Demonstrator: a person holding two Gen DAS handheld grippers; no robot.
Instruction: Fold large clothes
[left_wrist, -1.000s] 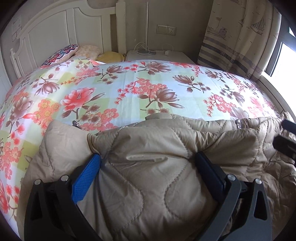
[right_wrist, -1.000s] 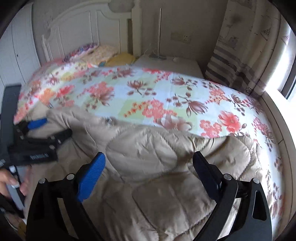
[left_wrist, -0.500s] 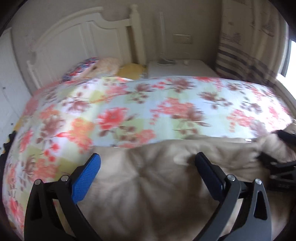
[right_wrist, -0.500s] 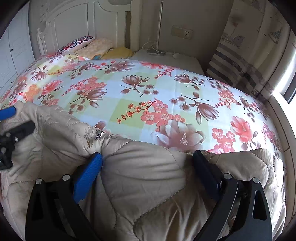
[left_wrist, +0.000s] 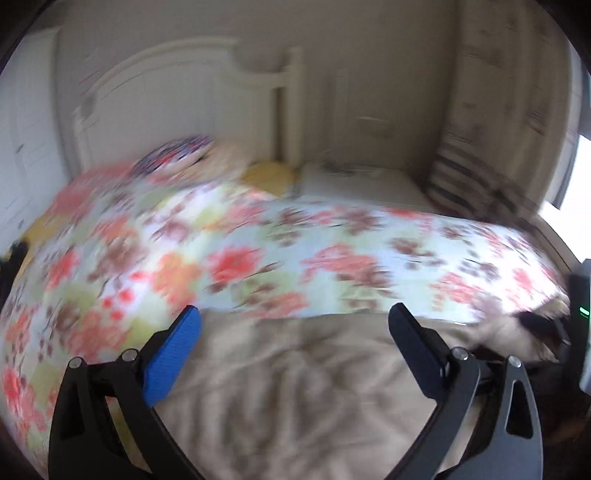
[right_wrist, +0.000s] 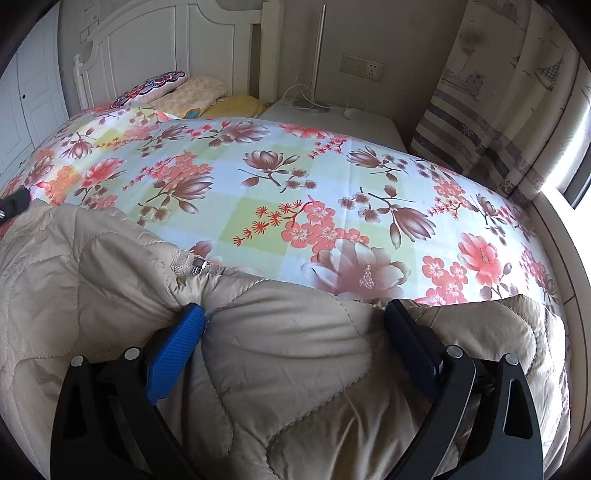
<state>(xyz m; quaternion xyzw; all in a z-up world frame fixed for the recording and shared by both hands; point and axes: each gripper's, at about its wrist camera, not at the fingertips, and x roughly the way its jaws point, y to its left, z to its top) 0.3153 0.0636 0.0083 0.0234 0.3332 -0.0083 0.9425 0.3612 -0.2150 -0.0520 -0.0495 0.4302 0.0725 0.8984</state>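
A beige quilted jacket (right_wrist: 295, 369) lies spread on the near part of a bed covered with a floral sheet (right_wrist: 295, 177). My right gripper (right_wrist: 293, 308) stands open, its fingers pressed down on either side of a bulge of the jacket, just right of the zipper pull (right_wrist: 197, 266). The left wrist view is motion-blurred. There my left gripper (left_wrist: 295, 314) is open above the jacket (left_wrist: 295, 398), with nothing held between its fingers. The right gripper's body (left_wrist: 576, 332) shows at that view's right edge, and a tip of the left gripper (right_wrist: 14, 201) at the right view's left edge.
Pillows (right_wrist: 177, 90) sit against a white headboard (right_wrist: 155, 40) at the bed's far end. A white nightstand (right_wrist: 332, 118) with a lamp pole and cables stands behind the bed. A striped curtain (right_wrist: 491, 110) and a bright window are on the right, a white wardrobe (right_wrist: 26, 103) on the left.
The left view has swung up and back and is now blurred, with the jacket lower in it. The right gripper has come down onto the jacket. The two grippers have moved apart.
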